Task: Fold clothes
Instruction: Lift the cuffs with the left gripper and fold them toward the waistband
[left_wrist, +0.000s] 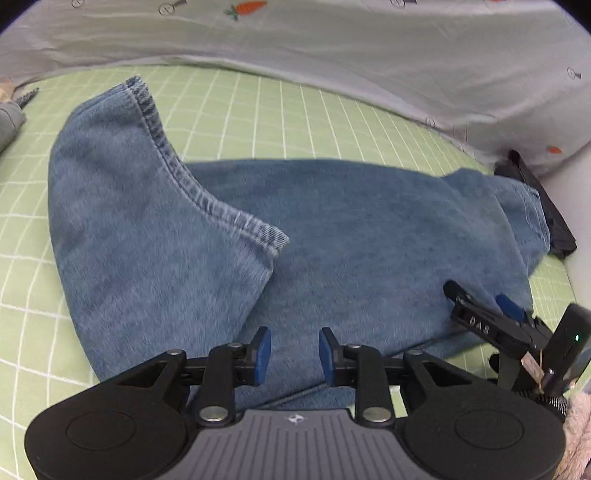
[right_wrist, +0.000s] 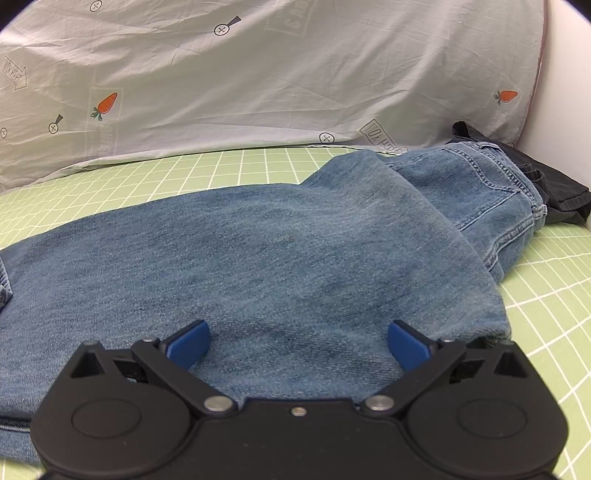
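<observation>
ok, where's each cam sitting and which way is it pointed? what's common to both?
Left wrist: on the left gripper, looking forward and down over the jeans and a folded-over leg hem; its own open blue-padded fingers show, plus the right gripper at the right edge.
Right wrist: on the right gripper, low over the denim, facing the waistband and a dark garment; only its own wide-open fingers show.
Shared: jeans, green grid sheet, carrot-print fabric, dark garment.

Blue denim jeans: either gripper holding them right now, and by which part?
Nothing held. The left gripper and right gripper both stand open over the blue denim jeans, no fabric between the pads.
</observation>
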